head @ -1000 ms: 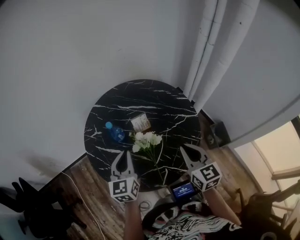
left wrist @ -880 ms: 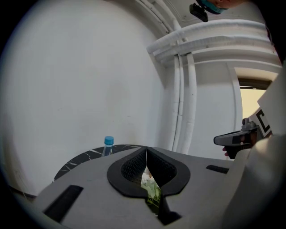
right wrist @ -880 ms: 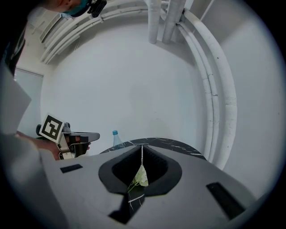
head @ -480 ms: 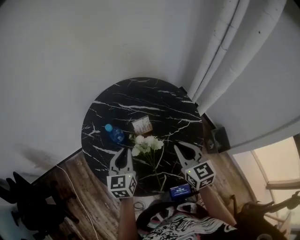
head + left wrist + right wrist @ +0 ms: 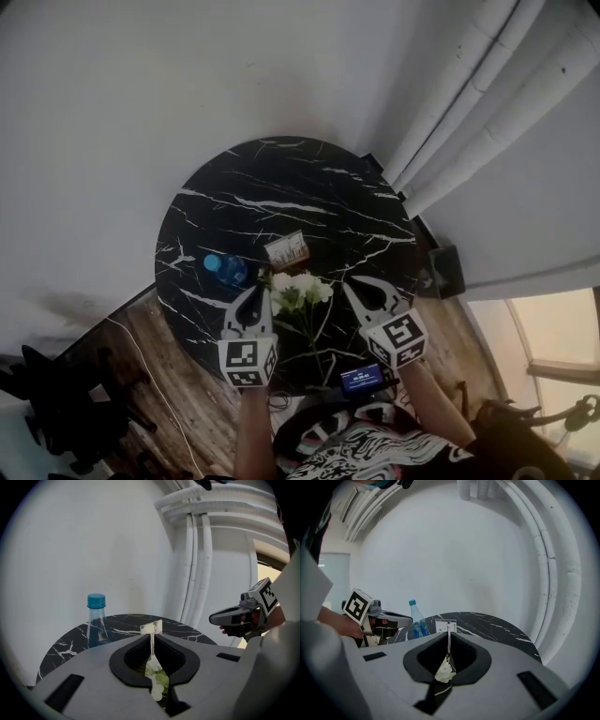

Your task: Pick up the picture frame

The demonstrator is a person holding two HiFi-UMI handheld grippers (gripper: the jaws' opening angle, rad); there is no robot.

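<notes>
A small picture frame stands near the middle of the round black marble table, also seen as the frame and the frame. My left gripper hovers over the table's near edge, left of the white flowers, jaws shut and empty. On the other side of the flowers my right gripper is likewise shut and empty. Both point toward the frame, still short of it. The left gripper view shows the right gripper at its right; the right gripper view shows the left gripper at its left.
A clear bottle with a blue cap stands left of the frame. White pipes run down the wall at the back right. A small dark box sits on the wooden floor beside the table. A dark chair base lies at lower left.
Both grippers have moved forward and lower over the table's near edge, closer to the flowers and the frame. Their jaws stayed shut.
</notes>
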